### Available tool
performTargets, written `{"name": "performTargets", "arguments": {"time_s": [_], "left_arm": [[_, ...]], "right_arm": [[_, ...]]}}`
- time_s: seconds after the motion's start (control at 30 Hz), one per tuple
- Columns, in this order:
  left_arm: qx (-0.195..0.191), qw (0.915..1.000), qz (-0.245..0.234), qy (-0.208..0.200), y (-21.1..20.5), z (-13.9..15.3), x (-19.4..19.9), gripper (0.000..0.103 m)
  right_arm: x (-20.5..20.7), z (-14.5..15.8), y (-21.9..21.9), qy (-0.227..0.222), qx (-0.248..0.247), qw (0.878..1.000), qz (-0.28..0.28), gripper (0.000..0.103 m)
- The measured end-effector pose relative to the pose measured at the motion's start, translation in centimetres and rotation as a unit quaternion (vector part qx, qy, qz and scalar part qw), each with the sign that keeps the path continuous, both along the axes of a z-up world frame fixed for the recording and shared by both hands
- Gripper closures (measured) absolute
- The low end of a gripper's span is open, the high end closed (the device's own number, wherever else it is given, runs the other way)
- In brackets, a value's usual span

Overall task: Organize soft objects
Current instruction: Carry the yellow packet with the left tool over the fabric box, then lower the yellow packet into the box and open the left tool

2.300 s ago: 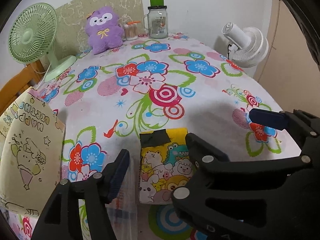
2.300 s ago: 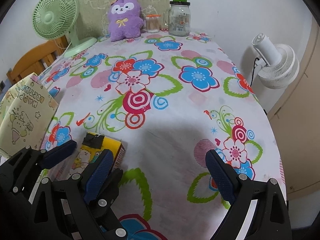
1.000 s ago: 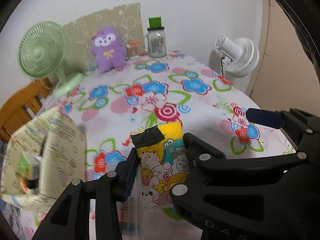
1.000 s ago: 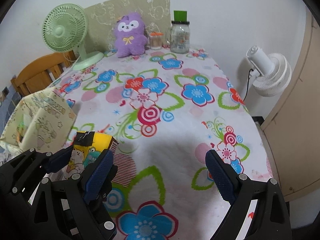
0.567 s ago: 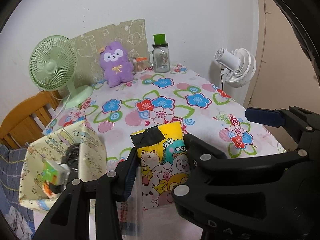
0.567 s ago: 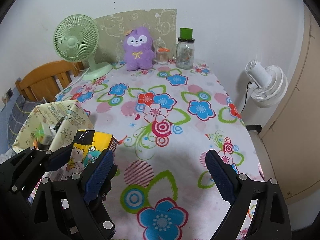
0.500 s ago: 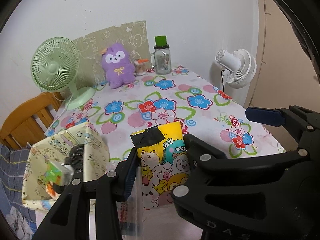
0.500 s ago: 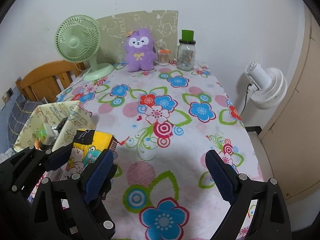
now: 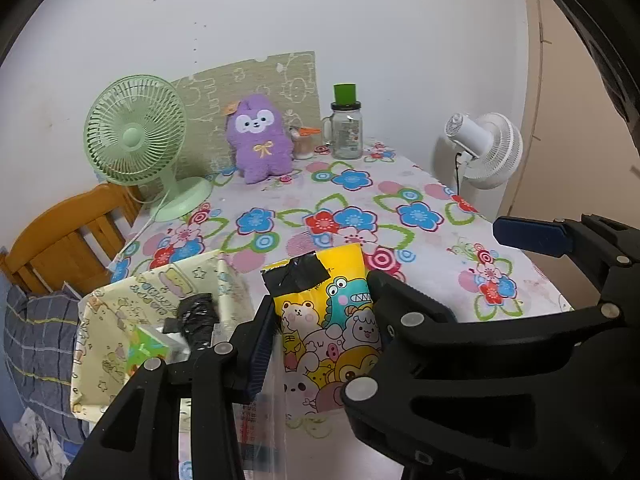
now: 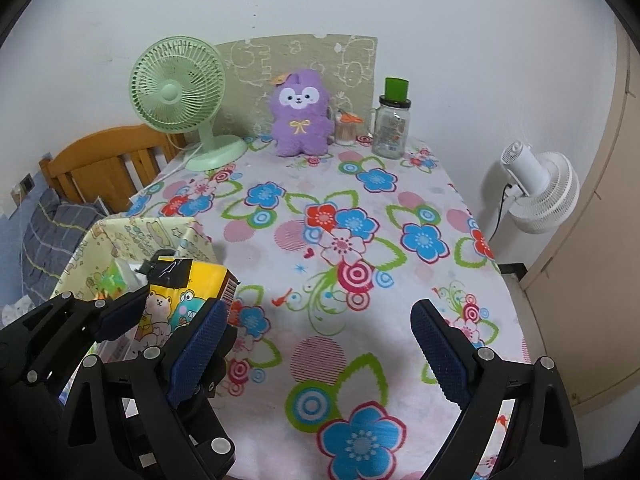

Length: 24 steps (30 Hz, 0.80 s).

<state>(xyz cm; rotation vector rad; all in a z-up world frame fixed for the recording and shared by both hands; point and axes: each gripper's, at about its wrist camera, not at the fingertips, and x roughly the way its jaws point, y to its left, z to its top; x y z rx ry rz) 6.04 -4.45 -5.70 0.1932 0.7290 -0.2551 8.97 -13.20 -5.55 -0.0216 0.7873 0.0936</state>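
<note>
While it is carried above the near left part of the floral tablecloth [image 10: 400, 264], a yellow cartoon-print pack [image 9: 326, 320] with a strip of black tape across its top is clamped between the pads of the left gripper [image 9: 320, 320], whose jaws are closed narrowly on the pack's two sides. From the right wrist camera, the same pack [image 10: 180, 296] is recorded at about 8 o'clock, with the left gripper [image 10: 160, 320] around it. The right gripper [image 10: 316, 356] is noted with jaws spread wide and nothing between them; only tablecloth is seen in the gap.

At 9 o'clock of the pack, just beside it, a pale yellow printed fabric bin [image 9: 116, 344] is listed, with a black item and a green-printed item inside; these cannot be identified further. At the far edge, toward 12 o'clock, a purple plush toy [image 10: 300, 116] is set upright against a beige board. A green desk fan [image 10: 180, 92] is placed at its 9 o'clock, a glass jar with green lid [image 10: 390, 124] at its 3 o'clock. A white fan [image 10: 540, 188] is mounted off the table's right edge.
</note>
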Motion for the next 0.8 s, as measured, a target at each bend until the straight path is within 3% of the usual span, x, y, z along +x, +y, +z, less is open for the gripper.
{"name": "performTargets", "arguments": {"time_s": [0.8], "left_arm": [[0.006, 0.9997, 0.023, 0.005, 6.4, -0.6, 2.7, 0.055]], "right_arm": [[3.0, -0.7, 6.7, 0.005, 0.005, 1.0, 0.022, 0.008]]}}
